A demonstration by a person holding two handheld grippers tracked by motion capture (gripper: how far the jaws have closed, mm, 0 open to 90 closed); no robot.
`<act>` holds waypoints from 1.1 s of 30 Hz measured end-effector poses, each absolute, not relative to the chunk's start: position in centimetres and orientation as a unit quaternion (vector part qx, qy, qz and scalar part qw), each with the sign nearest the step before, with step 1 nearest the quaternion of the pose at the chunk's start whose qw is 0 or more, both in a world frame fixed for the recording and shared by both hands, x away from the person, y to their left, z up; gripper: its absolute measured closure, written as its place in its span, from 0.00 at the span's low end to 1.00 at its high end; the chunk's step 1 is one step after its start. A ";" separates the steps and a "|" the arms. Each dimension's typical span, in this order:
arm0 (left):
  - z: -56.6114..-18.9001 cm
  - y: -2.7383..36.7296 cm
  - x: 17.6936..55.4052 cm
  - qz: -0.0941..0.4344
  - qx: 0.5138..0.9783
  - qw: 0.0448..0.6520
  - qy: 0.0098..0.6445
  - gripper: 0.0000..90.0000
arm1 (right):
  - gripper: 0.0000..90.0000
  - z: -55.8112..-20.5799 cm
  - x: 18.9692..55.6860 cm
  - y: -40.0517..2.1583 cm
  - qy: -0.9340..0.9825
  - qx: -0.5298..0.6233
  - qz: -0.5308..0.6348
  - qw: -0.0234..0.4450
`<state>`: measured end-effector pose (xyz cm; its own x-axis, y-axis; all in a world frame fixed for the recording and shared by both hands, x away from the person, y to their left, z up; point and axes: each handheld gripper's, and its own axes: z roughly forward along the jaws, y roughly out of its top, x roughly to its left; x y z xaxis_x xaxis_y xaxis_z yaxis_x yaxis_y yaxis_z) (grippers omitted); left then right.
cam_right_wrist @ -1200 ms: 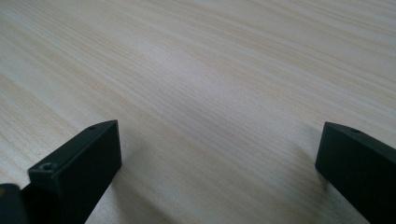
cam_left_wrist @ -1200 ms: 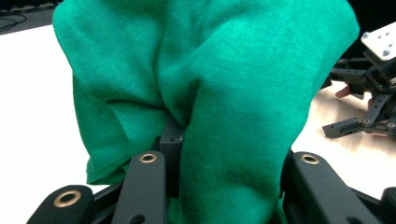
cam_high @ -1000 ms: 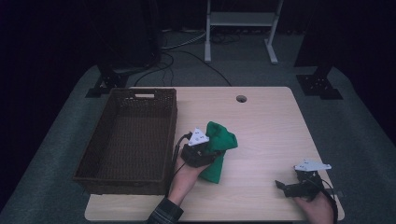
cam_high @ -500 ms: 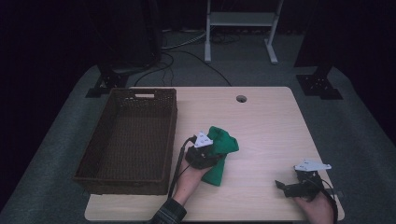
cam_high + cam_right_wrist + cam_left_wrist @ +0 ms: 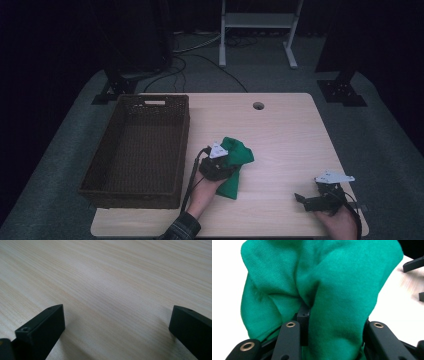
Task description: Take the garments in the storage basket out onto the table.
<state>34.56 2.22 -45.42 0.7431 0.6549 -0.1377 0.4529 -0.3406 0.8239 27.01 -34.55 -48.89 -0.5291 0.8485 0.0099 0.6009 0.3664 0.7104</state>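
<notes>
The green cloth [image 5: 236, 165] lies bunched on the wooden table [image 5: 280, 130], a little left of the table's middle and just right of the wicker basket [image 5: 135, 150]. The left gripper [image 5: 220, 162] has it pinched: in the left gripper view a thick fold of the cloth [image 5: 332, 290] fills the gap between the two black jaws and bulges over them, so the jaws are closed on fabric rather than on each other.

Against the frames from a second ago, the cloth and the left gripper have shifted slightly toward the near edge and to the right, and have sunk closer to the tabletop; the lower flap of the cloth now trails toward the person's left hand [image 5: 202, 192]. The right gripper [image 5: 312, 199] has not moved.

The cloth sits apart from the basket's right wall, with a strip of bare wood between them. To its right the table is open as far as the right gripper, which rests near the front right corner. Behind it bare wood runs to the cable hole [image 5: 258, 106] near the far edge.

The cloth is a plain, deep green knit, soft and crumpled into rounded folds, with no print visible.

The right gripper's jaws stand spread wide over bare wood grain, with nothing between them.
</notes>
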 end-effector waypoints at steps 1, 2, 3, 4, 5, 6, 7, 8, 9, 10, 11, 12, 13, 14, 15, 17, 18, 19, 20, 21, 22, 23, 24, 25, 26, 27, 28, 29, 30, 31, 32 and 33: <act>-45.5 2.2 34.6 0.110 0.811 0.461 0.342 0.68 | 0.00 -48.9 27.0 -34.5 0.806 0.449 0.339 0.183; -45.6 2.2 34.7 0.110 0.811 0.461 0.343 0.68 | 0.00 -48.9 27.0 -34.5 0.806 0.449 0.339 0.183; -45.7 2.2 34.7 0.110 0.812 0.459 0.344 0.68 | 0.00 -48.9 27.0 -34.5 0.806 0.449 0.339 0.183; -45.8 2.2 34.8 0.110 0.811 0.459 0.345 0.68 | 0.00 -48.9 27.0 -34.5 0.806 0.449 0.339 0.183; -45.9 2.2 34.8 0.110 0.811 0.458 0.346 0.68 | 0.00 -48.9 27.0 -34.5 0.806 0.449 0.339 0.183; -46.0 2.1 34.9 0.110 0.811 0.458 0.347 0.68 | 0.00 -48.9 27.0 -34.5 0.806 0.449 0.339 0.183; -46.1 2.1 34.9 0.110 0.812 0.456 0.347 0.68 | 0.00 -48.9 27.0 -34.5 0.806 0.449 0.339 0.183; -46.2 2.1 34.9 0.109 0.813 0.454 0.348 0.67 | 0.00 -48.9 27.0 -34.5 0.806 0.449 0.339 0.183; -46.3 2.1 35.0 0.109 0.813 0.453 0.348 0.67 | 0.00 -48.9 27.0 -34.5 0.806 0.449 0.339 0.183; -46.3 2.0 35.0 0.109 0.813 0.453 0.348 0.67 | 0.00 -48.9 27.0 -34.5 0.806 0.449 0.339 0.183; -46.4 2.0 35.1 0.109 0.814 0.452 0.348 0.67 | 0.00 -48.9 27.0 -34.5 0.806 0.449 0.339 0.183; -46.4 2.0 35.1 0.110 0.815 0.451 0.347 0.67 | 0.00 -48.9 27.0 -34.5 0.806 0.449 0.339 0.183; -46.5 1.9 35.1 0.109 0.815 0.451 0.348 0.66 | 0.00 -48.9 27.0 -34.5 0.806 0.449 0.339 0.183; -46.6 1.9 35.1 0.110 0.815 0.450 0.348 0.66 | 0.00 -48.9 27.0 -34.5 0.806 0.449 0.339 0.183; -46.6 1.8 35.2 0.110 0.816 0.449 0.348 0.66 | 0.00 -48.9 27.0 -34.5 0.806 0.449 0.339 0.183; -46.7 1.8 35.3 0.111 0.816 0.448 0.348 0.65 | 0.00 -48.9 27.0 -34.5 0.806 0.449 0.339 0.183; -46.8 1.7 35.3 0.111 0.817 0.446 0.349 0.64 | 0.00 -48.9 27.0 -34.5 0.806 0.449 0.339 0.183; -46.9 1.7 35.3 0.110 0.817 0.445 0.349 0.63 | 0.00 -48.9 27.0 -34.5 0.806 0.449 0.339 0.183; -46.9 1.6 35.4 0.111 0.818 0.444 0.349 0.62 | 0.00 -48.9 27.0 -34.5 0.806 0.449 0.339 0.183; -47.0 1.6 35.4 0.112 0.819 0.442 0.349 0.61 | 0.00 -48.9 27.0 -34.5 0.806 0.449 0.339 0.183; -47.1 1.5 35.4 0.113 0.819 0.441 0.349 0.61 | 0.00 -48.9 27.0 -34.5 0.806 0.449 0.339 0.183; -47.1 1.5 35.4 0.114 0.821 0.438 0.349 0.60 | 0.00 -48.9 27.0 -34.5 0.806 0.449 0.339 0.183; -47.1 1.5 35.4 0.115 0.821 0.438 0.349 0.58 | 0.00 -48.9 27.0 -34.5 0.806 0.449 0.339 0.183; -47.1 1.4 35.4 0.116 0.821 0.436 0.350 0.57 | 0.00 -48.9 27.0 -34.5 0.806 0.449 0.339 0.182; -47.2 1.4 35.4 0.117 0.821 0.435 0.352 0.54 | 0.00 -48.9 27.0 -34.5 0.806 0.449 0.339 0.183; -47.2 1.4 35.5 0.114 0.821 0.433 0.353 0.52 | 0.00 -48.9 27.0 -34.5 0.806 0.449 0.339 0.183; -47.3 1.4 35.5 0.114 0.821 0.433 0.354 0.50 | 0.00 -48.9 27.0 -34.5 0.806 0.449 0.339 0.182; -47.3 1.4 35.6 0.114 0.822 0.432 0.354 0.48 | 0.00 -48.9 27.0 -34.5 0.806 0.449 0.339 0.182; -47.4 1.4 35.6 0.113 0.821 0.433 0.355 0.46 | 0.00 -48.9 27.0 -34.5 0.806 0.449 0.339 0.183; -47.4 1.4 35.6 0.113 0.821 0.435 0.354 0.44 | 0.00 -48.9 27.0 -34.5 0.806 0.449 0.339 0.183; -47.3 1.5 35.6 0.115 0.821 0.435 0.353 0.43 | 0.00 -48.9 27.0 -34.5 0.806 0.449 0.339 0.183; -47.3 1.4 35.6 0.116 0.819 0.438 0.353 0.41 | 0.00 -48.9 27.0 -34.5 0.806 0.449 0.339 0.183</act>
